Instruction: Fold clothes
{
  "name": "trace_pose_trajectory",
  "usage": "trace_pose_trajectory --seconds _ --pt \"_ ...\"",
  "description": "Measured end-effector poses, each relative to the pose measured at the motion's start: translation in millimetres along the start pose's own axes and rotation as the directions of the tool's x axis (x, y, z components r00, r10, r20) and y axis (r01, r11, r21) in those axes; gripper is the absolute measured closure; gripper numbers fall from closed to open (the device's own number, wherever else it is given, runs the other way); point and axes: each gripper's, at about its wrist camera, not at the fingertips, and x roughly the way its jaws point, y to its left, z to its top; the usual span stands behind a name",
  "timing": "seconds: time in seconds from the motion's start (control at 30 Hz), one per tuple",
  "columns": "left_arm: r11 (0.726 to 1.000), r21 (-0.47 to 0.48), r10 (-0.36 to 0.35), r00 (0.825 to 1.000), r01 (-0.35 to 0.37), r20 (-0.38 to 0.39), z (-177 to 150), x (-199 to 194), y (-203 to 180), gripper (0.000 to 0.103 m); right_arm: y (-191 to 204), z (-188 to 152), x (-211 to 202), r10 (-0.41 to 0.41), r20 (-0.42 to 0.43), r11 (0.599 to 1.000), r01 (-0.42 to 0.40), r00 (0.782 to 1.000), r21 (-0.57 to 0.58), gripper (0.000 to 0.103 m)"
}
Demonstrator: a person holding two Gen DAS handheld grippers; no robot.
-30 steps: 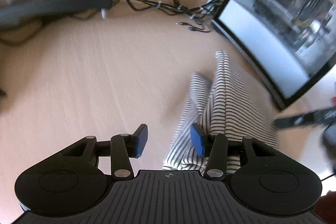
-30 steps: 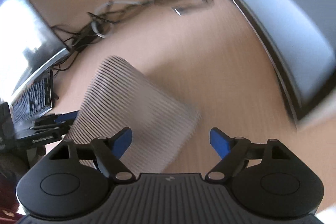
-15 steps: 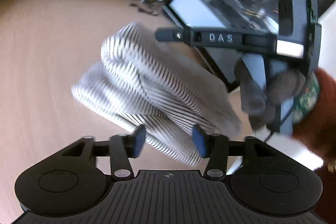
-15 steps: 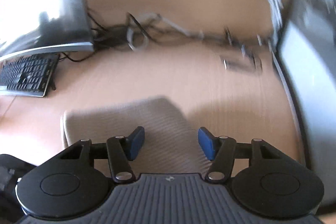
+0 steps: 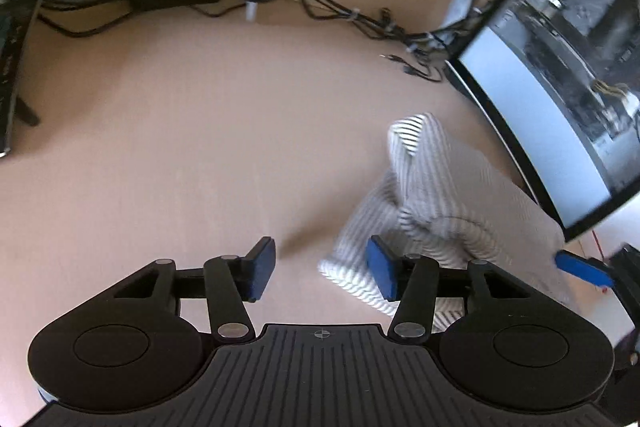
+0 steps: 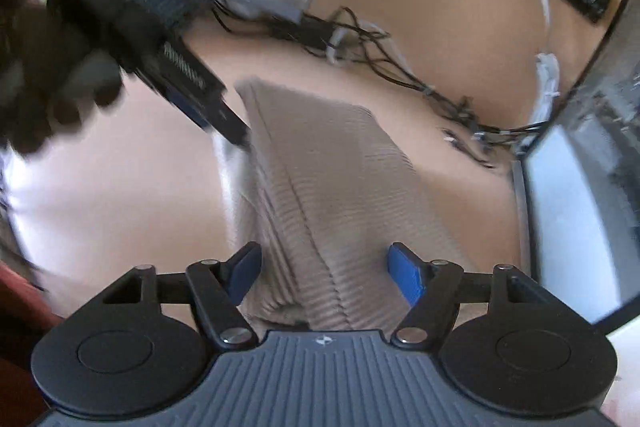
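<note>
A striped garment [image 5: 440, 195], soft knit with thin dark lines on pale cloth, lies bunched in a rough folded bundle on a smooth tan wooden desk [image 5: 180, 155]. Seen from the right wrist, the garment [image 6: 332, 195] runs as a long ridged wedge straight away from the camera.

The left gripper [image 5: 320, 269] is just beside the garment, at its near corner, blue pads spread wide and holding nothing; one pad overlaps the cloth edge. The right gripper [image 6: 322, 277] straddles the garment's near end, pads also spread apart, cloth between them but not pinched.

Beyond the garment lies a tangle of thin black cables [image 5: 360, 19]. Beside the garment stands a curved glossy monitor [image 5: 560, 67].

Likely risks: the loose layers may slide apart if only the top layer gets caught, undoing the fold. A wide sweep could knock the garment against the monitor or snag the cables.
</note>
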Motion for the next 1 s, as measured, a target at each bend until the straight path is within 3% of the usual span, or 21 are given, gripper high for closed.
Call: trace_pose_trajectory --seconds 0.13,0.2,0.33,0.4,0.43,0.47,0.53,0.63,0.77,0.83,0.93,1.0 --pt "0.996 -0.014 -0.086 0.996 0.086 0.027 -8.1 -16.6 -2.1 0.049 29.1 -5.7 -6.1 -0.160 0.051 0.970 0.167 0.986 -0.177 0.039" --pt "0.991 -0.026 -0.131 0.991 0.132 0.031 -14.8 -20.9 -5.5 0.048 37.7 -9.5 -1.3 -0.142 0.018 0.977 0.143 0.990 -0.157 0.039" --pt "0.980 -0.053 -0.190 0.982 0.190 0.018 -35.0 -31.6 -19.6 0.049 48.9 -14.6 15.0 -0.209 0.022 0.957 0.210 0.978 -0.198 0.028" --pt "0.973 -0.061 -0.224 0.974 0.225 0.015 -46.3 -38.5 -27.1 0.049 48.7 -14.1 15.2 -0.235 0.054 0.940 0.241 0.971 -0.243 0.029" --pt "0.968 -0.068 -0.243 0.970 0.243 0.014 -51.2 -39.5 -31.7 0.051 47.7 -14.6 13.7 -0.250 0.083 0.925 0.263 0.965 -0.274 0.037" --pt "0.962 -0.076 -0.261 0.965 0.262 0.014 -55.6 -38.9 -36.8 0.053 45.3 -15.4 13.4 -0.250 0.096 0.916 0.267 0.964 -0.300 0.052" --pt "0.950 -0.105 -0.294 0.956 0.294 0.015 -62.1 -31.8 -48.2 0.062 35.9 -18.0 16.6 -0.241 0.075 0.909 0.252 0.968 -0.332 0.065" --pt "0.938 -0.145 -0.314 0.949 0.314 0.021 -68.1 -16.2 -61.6 0.076 16.7 -22.9 14.5 -0.205 0.091 0.904 0.224 0.975 -0.364 0.076" --pt "0.947 -0.157 -0.281 0.960 0.279 0.008 -70.7 6.4 -83.4 0.077 -22.3 -4.0 -19.5 -0.093 0.137 0.930 0.136 0.986 -0.342 0.085" --pt "0.956 -0.139 -0.259 0.966 0.258 0.008 -72.7 12.4 -91.3 0.077 -37.4 15.9 -51.6 0.026 0.167 0.956 0.024 0.986 -0.293 0.085" --pt "0.958 -0.152 -0.242 0.970 0.243 0.023 -76.8 15.2 -94.4 0.077 -42.9 18.9 -57.4 0.173 0.134 0.959 -0.136 0.976 -0.249 0.085" --pt "0.958 -0.172 -0.228 0.973 0.230 0.034 -80.2 8.3 -90.1 0.077 -37.0 6.7 -44.0 0.198 0.102 0.954 -0.167 0.975 -0.249 0.085"
